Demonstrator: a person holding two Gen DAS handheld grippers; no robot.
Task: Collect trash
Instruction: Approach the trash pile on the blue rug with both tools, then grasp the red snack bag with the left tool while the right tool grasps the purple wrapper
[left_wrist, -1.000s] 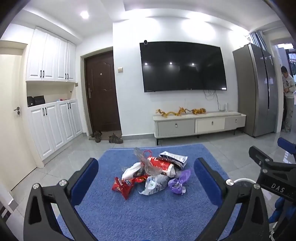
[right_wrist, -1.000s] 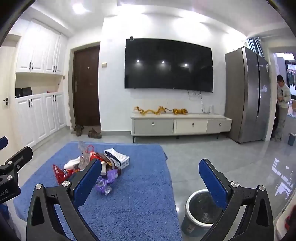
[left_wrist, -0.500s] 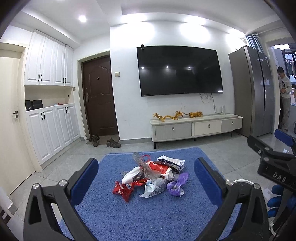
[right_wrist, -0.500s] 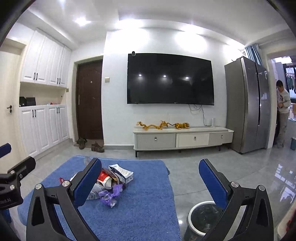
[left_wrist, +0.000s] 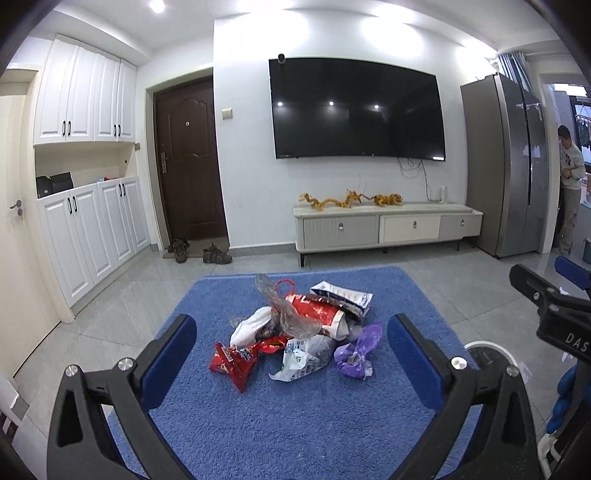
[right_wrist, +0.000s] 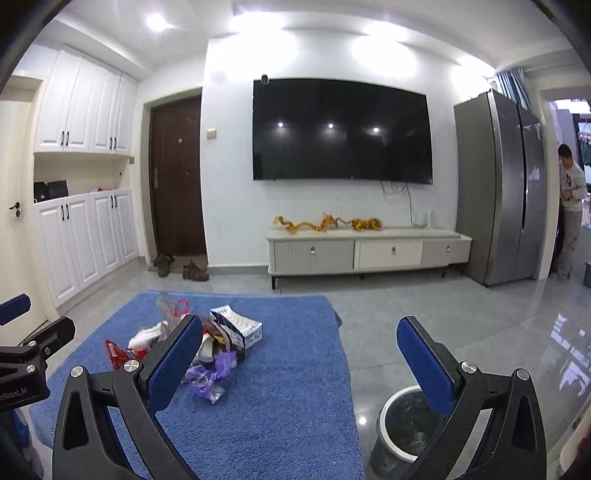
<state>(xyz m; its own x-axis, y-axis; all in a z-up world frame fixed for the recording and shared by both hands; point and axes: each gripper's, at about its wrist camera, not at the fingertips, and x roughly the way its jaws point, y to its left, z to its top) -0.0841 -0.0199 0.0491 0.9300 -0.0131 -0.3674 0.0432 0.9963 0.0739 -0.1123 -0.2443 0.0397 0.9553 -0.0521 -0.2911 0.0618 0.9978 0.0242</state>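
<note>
Trash pile (left_wrist: 295, 332) on rug (left_wrist: 295, 424) — untouched

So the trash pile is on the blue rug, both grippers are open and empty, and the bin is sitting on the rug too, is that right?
Not quite. The bin stands on the grey tile floor beside the blue rug, not on it; the right wrist view shows this. The rest holds: the trash pile lies on the rug, and the left gripper and right gripper are both open and empty.

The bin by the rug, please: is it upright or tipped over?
Upright: the bin stands on the floor beside the rug, its open rim facing up.
</note>
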